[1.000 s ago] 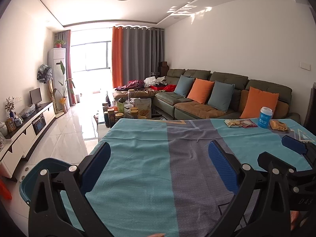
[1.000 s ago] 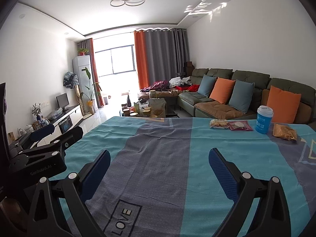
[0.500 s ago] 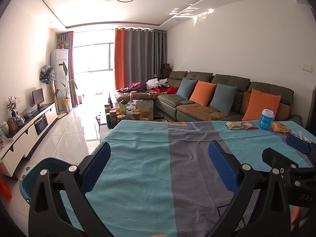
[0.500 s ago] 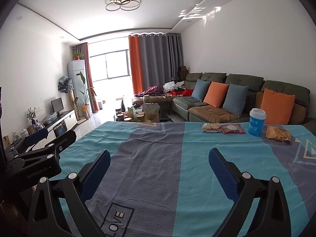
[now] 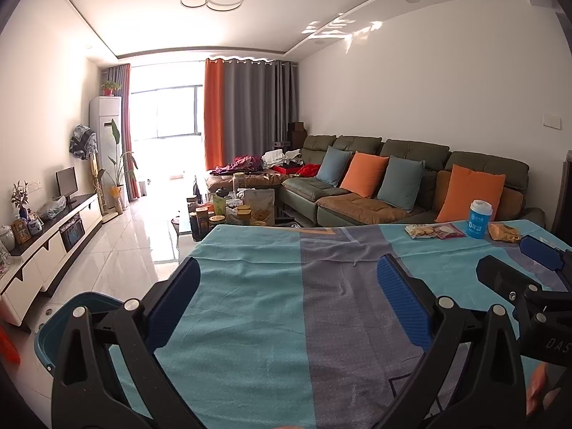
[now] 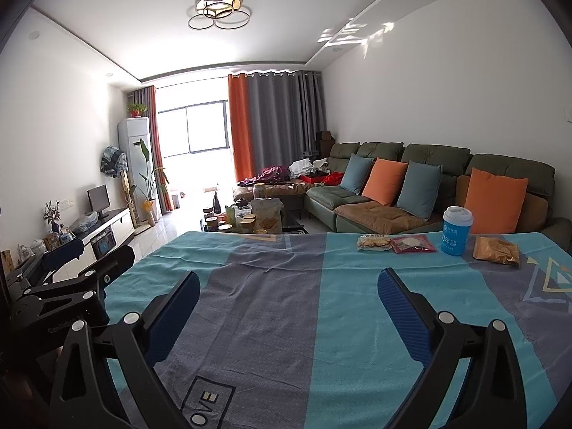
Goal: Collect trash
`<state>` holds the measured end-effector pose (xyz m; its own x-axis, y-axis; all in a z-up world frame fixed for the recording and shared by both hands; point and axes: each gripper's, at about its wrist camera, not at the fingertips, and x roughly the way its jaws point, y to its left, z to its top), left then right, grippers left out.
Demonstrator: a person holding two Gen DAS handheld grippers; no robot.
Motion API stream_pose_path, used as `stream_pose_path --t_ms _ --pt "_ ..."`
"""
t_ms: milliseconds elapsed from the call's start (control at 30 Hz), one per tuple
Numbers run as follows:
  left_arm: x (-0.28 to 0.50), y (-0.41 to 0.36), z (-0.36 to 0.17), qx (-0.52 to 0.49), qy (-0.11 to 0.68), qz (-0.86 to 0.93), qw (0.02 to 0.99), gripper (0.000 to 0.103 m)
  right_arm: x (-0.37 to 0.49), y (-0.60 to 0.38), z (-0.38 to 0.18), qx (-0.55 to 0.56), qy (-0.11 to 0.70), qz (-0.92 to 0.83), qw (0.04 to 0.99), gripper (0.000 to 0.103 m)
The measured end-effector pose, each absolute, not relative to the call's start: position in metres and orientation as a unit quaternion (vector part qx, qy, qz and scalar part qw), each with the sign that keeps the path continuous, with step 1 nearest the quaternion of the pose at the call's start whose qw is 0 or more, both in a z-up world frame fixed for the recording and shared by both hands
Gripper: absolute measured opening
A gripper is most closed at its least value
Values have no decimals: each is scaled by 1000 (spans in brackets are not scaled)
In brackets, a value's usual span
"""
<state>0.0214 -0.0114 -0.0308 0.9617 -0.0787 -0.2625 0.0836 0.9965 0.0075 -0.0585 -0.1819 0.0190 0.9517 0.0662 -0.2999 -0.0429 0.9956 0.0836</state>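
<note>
We see a table under a teal and grey striped cloth (image 6: 271, 307), with a dark teal plastic bin (image 5: 68, 316) by its left edge, likely placed for drop-offs. The trash sits in a row along the far right edge: blue paper cup (image 6: 457, 230) upright, yellow snack bag (image 6: 495, 250), red wrapper (image 6: 413, 243) and biscuit packet (image 6: 374, 242) lying flat, long axes roughly along that edge. Our left gripper (image 5: 286, 293) and right gripper (image 6: 287, 296) hover with jaws apart, empty.

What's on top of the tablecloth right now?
On the tablecloth: cracker packet, red packet, blue cup, orange snack bag. The table underneath is covered.
</note>
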Motion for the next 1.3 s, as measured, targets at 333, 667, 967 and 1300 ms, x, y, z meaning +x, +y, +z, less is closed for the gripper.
stream_pose_path --t_ms 333,667,967,1300 --pt "18 -11 -28 10 122 -37 992 97 -59 -183 22 40 145 26 988 96" --pt "17 -12 -25 11 117 -35 992 97 -60 -183 23 39 141 29 989 96" --pt "16 -12 -23 12 116 -34 993 97 -61 -184 23 39 142 30 989 96" --pt "17 -11 -22 11 115 -33 993 97 -61 -184 23 40 143 30 989 96"
